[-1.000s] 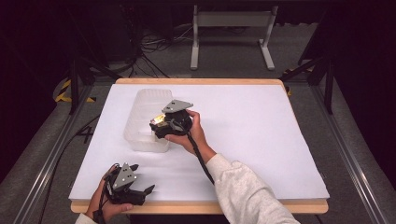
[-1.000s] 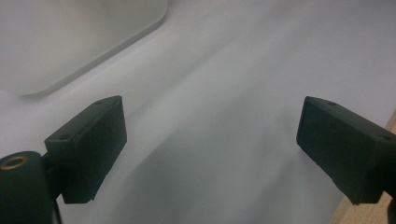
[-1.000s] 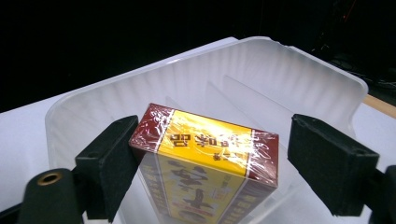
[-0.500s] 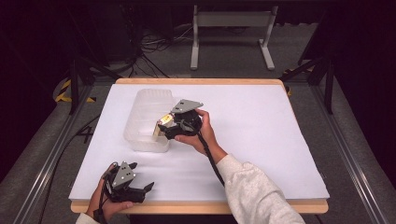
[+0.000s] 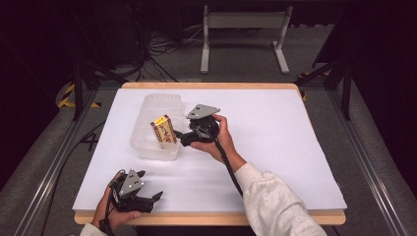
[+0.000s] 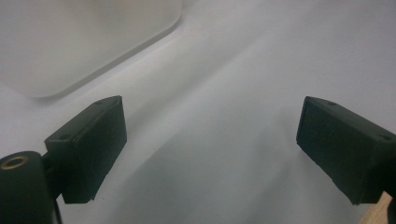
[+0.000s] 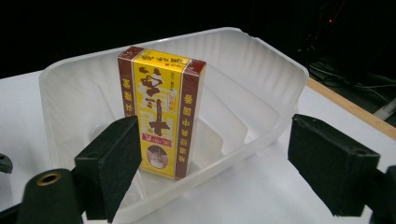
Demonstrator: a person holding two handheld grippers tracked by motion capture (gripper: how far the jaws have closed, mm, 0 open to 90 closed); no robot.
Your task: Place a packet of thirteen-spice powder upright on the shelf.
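A yellow and brown box (image 7: 161, 112) stands upright inside a clear plastic tray (image 7: 280, 65). In the high view the box (image 5: 163, 129) leans near the tray's (image 5: 147, 105) right wall. My right gripper (image 5: 178, 137) sits just right of the tray, pointing at the box. Its jaws are open, and in the right gripper view the gripper (image 7: 219, 158) holds nothing, with the box just beyond the left jaw. My left gripper (image 5: 151, 186) rests near the table's front left edge. It is open and empty (image 6: 210, 149) over the white surface.
The white table cover (image 5: 275, 132) stretches wide to the right of the tray. The wooden table edge (image 5: 206, 217) runs along the front. A corner of the tray (image 6: 84, 42) lies ahead of the left gripper. A metal stand (image 5: 243, 34) stands beyond the table.
The right gripper has let go of the box and drawn back to the right. The box now stands by itself in the tray. The left gripper has barely moved.
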